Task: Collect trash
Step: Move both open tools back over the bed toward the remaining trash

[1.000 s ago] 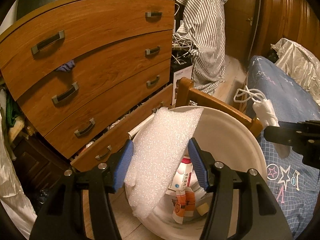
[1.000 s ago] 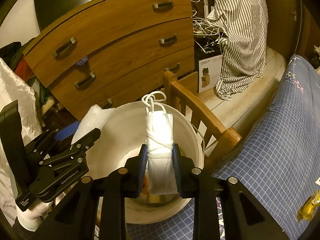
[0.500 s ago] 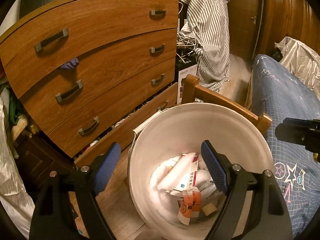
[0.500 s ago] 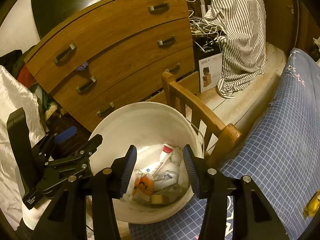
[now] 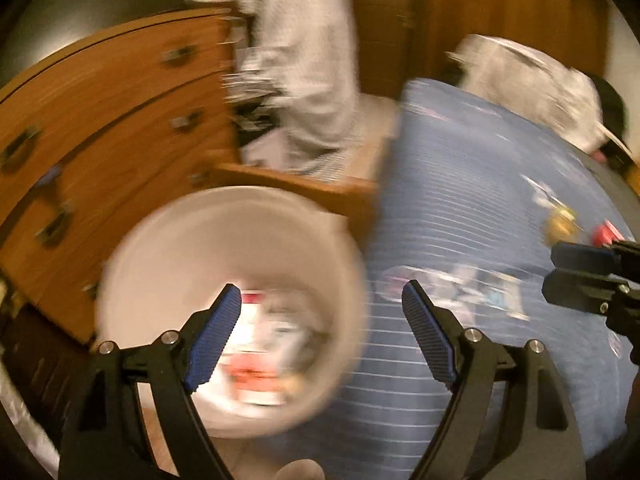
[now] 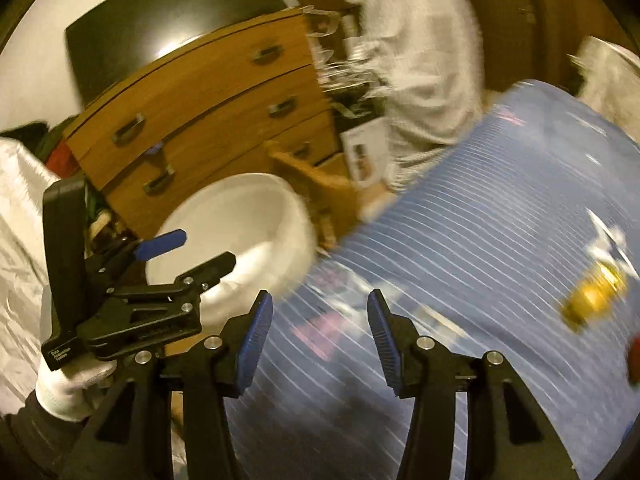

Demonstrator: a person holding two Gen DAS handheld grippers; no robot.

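Both tongs empty: left gripper [image 5: 322,294] spread wide, right gripper [image 6: 320,300] opening over the blue bedspread [image 6: 480,208]. Between pickups, I judge; next target probably the yellow wrapper [image 6: 594,294], bound for the white bin [image 5: 224,240].

Empty right tongs [image 6: 318,334] over blue bedspread [image 6: 480,240]

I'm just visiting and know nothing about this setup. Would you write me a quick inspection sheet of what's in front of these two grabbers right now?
Surface: blue bedspread, checked, blurred by motion.
Job's things: white bucket beside the bed, with packaging trash inside; a yellow item and a red item lie on the bedspread, too blurred to identify.
Clutter: pale crumpled bag at the bed's far end.
Grippers: left gripper open, nothing between its fingers; right gripper opening, nothing between its fingers.
Cables: cannot tell, too blurred.
Surroundings: wooden dresser, striped cloth hanging, wooden chair behind the bucket.
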